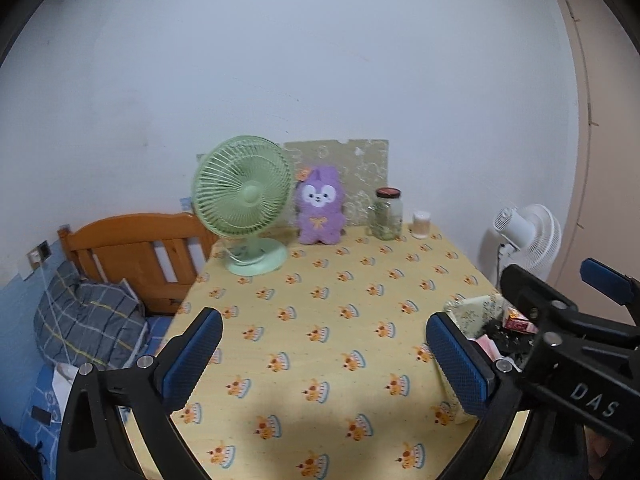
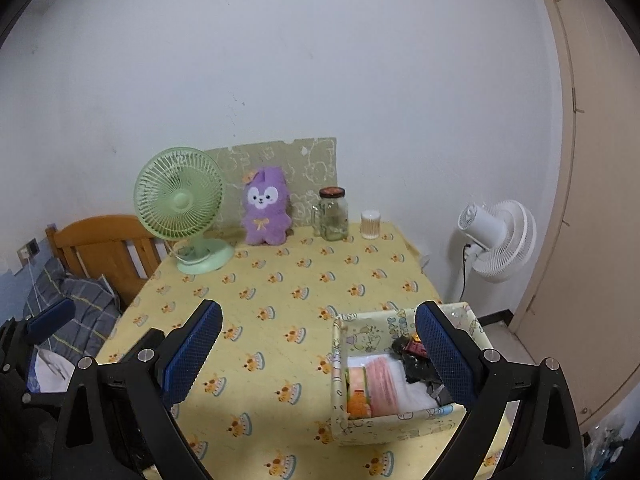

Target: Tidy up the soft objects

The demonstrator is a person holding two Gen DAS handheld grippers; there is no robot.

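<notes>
A purple plush rabbit (image 1: 320, 208) (image 2: 266, 212) sits upright at the back of the table against a green patterned board. A patterned fabric box (image 2: 400, 420) (image 1: 472, 308) stands at the near right of the table, holding folded pink and white cloths (image 2: 386, 384) and dark items. My left gripper (image 1: 324, 356) is open above the near middle of the yellow tablecloth (image 1: 320, 320), holding nothing. My right gripper (image 2: 320, 356) is open too, its right finger (image 2: 444, 356) over the box. The right gripper's body also shows in the left wrist view at the right edge.
A green desk fan (image 1: 244, 204) (image 2: 180, 200) stands back left beside the plush. A glass jar (image 1: 386, 214) and a small white container (image 1: 421, 225) stand back right. A white floor fan (image 2: 500, 240) is beyond the table's right edge; a wooden bed headboard (image 1: 136, 248) is left.
</notes>
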